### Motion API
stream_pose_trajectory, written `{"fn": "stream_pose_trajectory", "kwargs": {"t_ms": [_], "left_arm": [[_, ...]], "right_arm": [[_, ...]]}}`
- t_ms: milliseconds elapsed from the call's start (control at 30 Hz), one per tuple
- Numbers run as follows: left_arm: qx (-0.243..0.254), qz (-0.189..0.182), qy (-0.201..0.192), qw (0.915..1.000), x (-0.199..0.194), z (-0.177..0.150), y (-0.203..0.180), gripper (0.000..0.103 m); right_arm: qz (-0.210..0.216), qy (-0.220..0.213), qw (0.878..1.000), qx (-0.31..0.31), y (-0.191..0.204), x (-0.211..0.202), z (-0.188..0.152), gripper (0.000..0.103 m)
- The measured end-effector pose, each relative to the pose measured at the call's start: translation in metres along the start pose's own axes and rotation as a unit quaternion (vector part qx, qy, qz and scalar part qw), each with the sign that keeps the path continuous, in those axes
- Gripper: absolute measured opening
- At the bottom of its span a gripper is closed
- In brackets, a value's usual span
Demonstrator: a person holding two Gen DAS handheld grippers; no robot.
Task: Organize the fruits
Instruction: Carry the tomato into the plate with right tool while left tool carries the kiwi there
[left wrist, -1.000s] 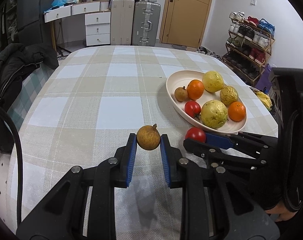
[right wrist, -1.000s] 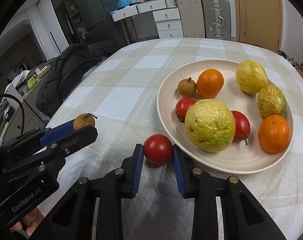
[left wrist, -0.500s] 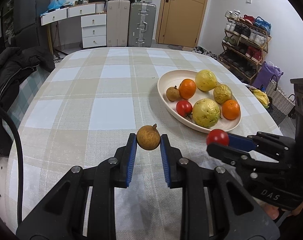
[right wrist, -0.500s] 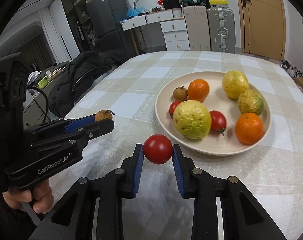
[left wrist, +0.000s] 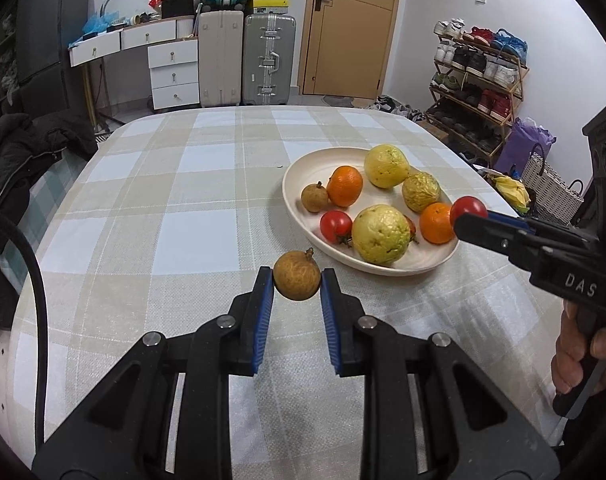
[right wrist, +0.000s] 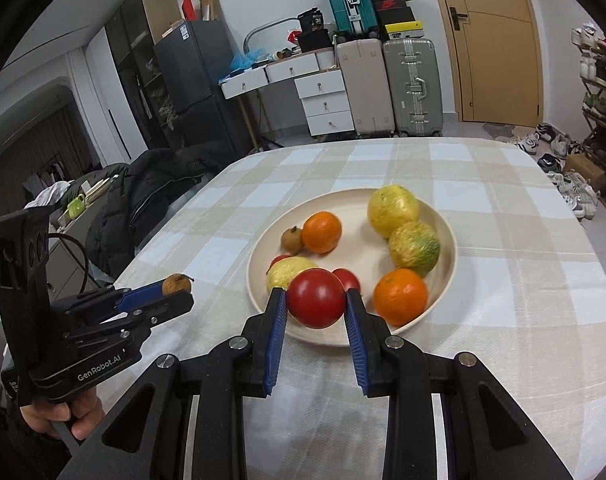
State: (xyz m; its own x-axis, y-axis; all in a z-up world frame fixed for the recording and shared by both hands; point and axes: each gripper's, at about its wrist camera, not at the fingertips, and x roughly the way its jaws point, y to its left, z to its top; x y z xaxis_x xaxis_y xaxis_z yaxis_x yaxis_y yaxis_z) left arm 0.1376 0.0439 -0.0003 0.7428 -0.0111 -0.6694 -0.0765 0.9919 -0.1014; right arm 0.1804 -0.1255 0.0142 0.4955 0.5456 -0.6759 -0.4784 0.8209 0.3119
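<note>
- While your left gripper (left wrist: 297, 286) hangs above the checked bench (left wrist: 151, 208), it is clenched on a small brown fruit (left wrist: 297, 276), blue pads pressing both its sides.
- That fruit sits clear of the cloth, just near-left of the plate (left wrist: 303, 168).
- Your right gripper (right wrist: 315, 306) is clamped on a red tomato (right wrist: 315, 298), held in the air over the near rim of the plate.
- In the left wrist view the tomato shows at the plate's right edge, beside an orange (left wrist: 435, 223).
- On the plate lie another brown fruit (left wrist: 314, 197) at the left, a second orange (left wrist: 345, 185) next to it, a tomato (left wrist: 335, 226) near the front, a large yellow fruit (left wrist: 381, 234) touching it, a yellow fruit (left wrist: 385, 166) at the far side, and a wrinkled yellow-green one (left wrist: 421, 192) towards the right.
- One more tomato (right wrist: 349, 278) is half hidden behind the large yellow fruit.
- Your hand (left wrist: 583, 356) grips the right handle at the right edge.
</note>
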Motion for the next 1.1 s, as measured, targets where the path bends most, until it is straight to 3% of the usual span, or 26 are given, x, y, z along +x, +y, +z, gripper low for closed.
{"fn": "stream_pose_trajectory", "kwargs": {"t_ms": [500,1100], "left_arm": [[0.011,-0.019,-0.016,0.9996,0.006,0.017,-0.023,0.021],[0.008,-0.019,-0.011,0.9997,0.048,0.045,-0.034,0.021]], "right_arm": [[-0.011,-0.004,1.000,0.003,-0.023,0.000,0.016,0.030],[-0.010,0.020,1.000,0.001,-0.027,0.034,0.024,0.030]]}}
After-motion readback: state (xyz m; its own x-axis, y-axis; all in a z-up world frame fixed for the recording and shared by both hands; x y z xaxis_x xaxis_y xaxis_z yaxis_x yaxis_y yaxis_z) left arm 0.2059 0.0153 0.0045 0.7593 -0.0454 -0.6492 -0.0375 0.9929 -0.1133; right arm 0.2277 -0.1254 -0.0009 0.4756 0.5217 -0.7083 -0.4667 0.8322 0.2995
